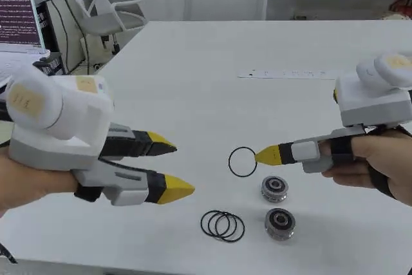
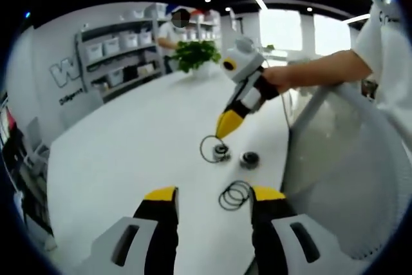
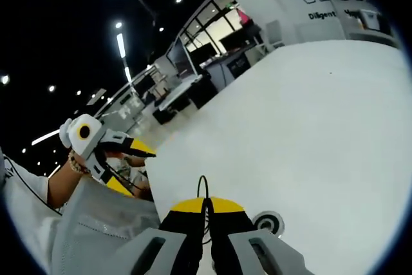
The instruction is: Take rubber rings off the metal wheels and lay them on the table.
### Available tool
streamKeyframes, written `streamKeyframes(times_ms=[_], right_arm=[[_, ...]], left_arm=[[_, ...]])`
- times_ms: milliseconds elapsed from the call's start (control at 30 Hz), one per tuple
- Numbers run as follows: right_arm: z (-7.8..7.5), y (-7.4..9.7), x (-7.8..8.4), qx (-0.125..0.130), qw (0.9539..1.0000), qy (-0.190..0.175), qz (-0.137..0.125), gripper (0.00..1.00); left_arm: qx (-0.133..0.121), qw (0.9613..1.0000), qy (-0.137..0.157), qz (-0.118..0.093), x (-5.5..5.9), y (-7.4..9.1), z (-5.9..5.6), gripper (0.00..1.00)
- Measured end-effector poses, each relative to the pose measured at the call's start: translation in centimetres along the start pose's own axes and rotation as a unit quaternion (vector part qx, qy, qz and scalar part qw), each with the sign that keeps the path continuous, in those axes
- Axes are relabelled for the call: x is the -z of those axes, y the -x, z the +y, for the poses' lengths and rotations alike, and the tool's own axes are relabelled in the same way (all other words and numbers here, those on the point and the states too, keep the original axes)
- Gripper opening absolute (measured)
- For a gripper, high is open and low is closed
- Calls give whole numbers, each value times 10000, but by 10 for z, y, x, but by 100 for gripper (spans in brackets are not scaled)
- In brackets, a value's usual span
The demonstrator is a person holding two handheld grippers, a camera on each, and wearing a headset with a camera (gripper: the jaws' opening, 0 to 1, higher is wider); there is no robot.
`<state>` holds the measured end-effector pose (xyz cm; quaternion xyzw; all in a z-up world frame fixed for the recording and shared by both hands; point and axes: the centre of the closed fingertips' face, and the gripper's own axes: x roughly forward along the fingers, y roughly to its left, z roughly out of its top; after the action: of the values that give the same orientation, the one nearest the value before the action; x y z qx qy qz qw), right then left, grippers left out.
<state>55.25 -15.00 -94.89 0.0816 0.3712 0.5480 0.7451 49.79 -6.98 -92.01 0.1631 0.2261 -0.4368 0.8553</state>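
Several thin black rubber rings [image 1: 223,225] lie piled on the white table [image 1: 193,94]; the right gripper [image 1: 257,156] is clamped on another black ring [image 1: 230,161], not yet laid down, just beside two round metal wheels [image 1: 275,188]; the left gripper [image 1: 184,167] hangs empty, jaws apart; I cannot tell whether rings remain on the wheels.

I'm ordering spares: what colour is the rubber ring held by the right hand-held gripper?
Black; the rubber ring shows best in the head view.

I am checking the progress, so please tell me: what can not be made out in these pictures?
- Head view: whether the far wheel and the near wheel carry rings; too small.
- Head view: the count of rings in the pile; they overlap.
- Right gripper view: the lower part of the held ring, hidden by the right hand-held gripper.
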Motion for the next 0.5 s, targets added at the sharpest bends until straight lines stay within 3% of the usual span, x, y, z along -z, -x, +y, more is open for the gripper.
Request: streamKeyframes(times_ms=[133, 300, 367, 500], right_arm=[[9, -12, 14, -115, 9995, 84, 297, 0], [17, -30, 43, -171, 9959, 182, 868, 0], [15, -38, 57, -70, 9925, 305, 1181, 0], [10, -46, 69, 1, 9891, 442, 1404, 0]], left_arm=[[-10, 9999, 97, 81, 14, 9, -10, 46], [11, 9995, 267, 160, 31, 11, -18, 46], [-12, 9994, 287, 191, 34, 11, -18, 46], [-88, 9990, 439, 61, 34, 15, -16, 46]])
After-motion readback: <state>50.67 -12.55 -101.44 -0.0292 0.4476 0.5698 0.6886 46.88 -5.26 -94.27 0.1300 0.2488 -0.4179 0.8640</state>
